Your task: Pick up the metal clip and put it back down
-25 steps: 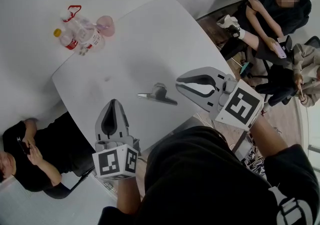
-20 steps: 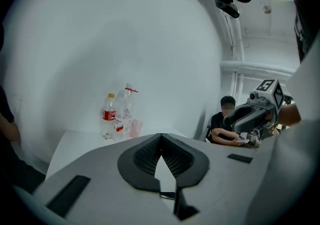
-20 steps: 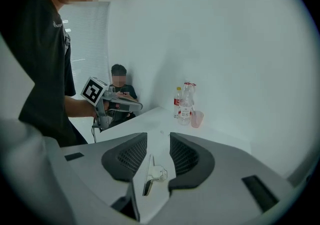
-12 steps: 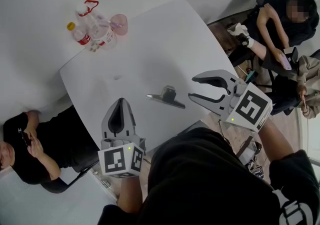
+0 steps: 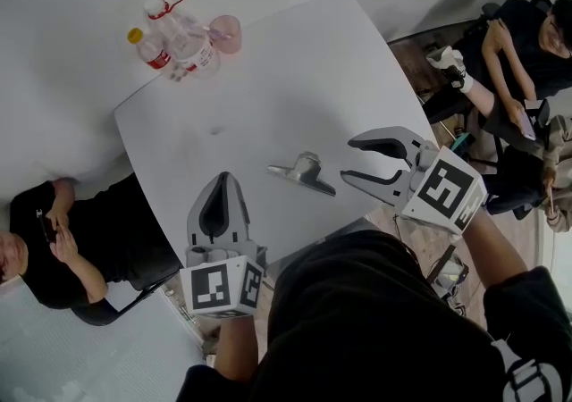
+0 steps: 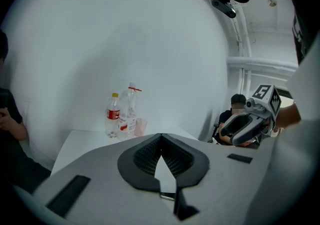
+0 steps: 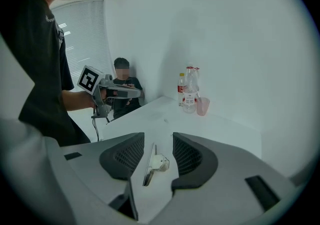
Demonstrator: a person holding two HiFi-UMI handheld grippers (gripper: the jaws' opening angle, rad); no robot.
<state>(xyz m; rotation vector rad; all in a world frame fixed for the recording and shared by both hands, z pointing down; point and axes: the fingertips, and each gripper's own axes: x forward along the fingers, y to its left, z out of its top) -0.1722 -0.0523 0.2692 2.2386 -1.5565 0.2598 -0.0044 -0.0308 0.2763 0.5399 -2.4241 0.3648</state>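
Observation:
The metal clip [image 5: 304,172] lies flat on the white table [image 5: 295,79], near its front edge. My right gripper [image 5: 349,160] hovers just right of it with its jaws opening, and the pads touch nothing. In the right gripper view the clip [image 7: 152,164] shows on the table through the gap of that gripper [image 7: 157,139], a little beyond the tips. My left gripper [image 5: 221,181] is shut and empty, held at the table's front-left edge, left of the clip. The left gripper view shows its jaws [image 6: 161,136] meeting tip to tip.
Plastic bottles [image 5: 174,38] and a pink cup [image 5: 226,34] stand at the table's far left corner. One person [image 5: 63,239] sits off the left edge, others [image 5: 518,52] to the right. The other gripper shows in each gripper view [image 6: 245,126] [image 7: 117,89].
My right gripper's jaws have gone from shut to wide apart beside the clip. The clip has stayed on the table. The left gripper has stayed shut.

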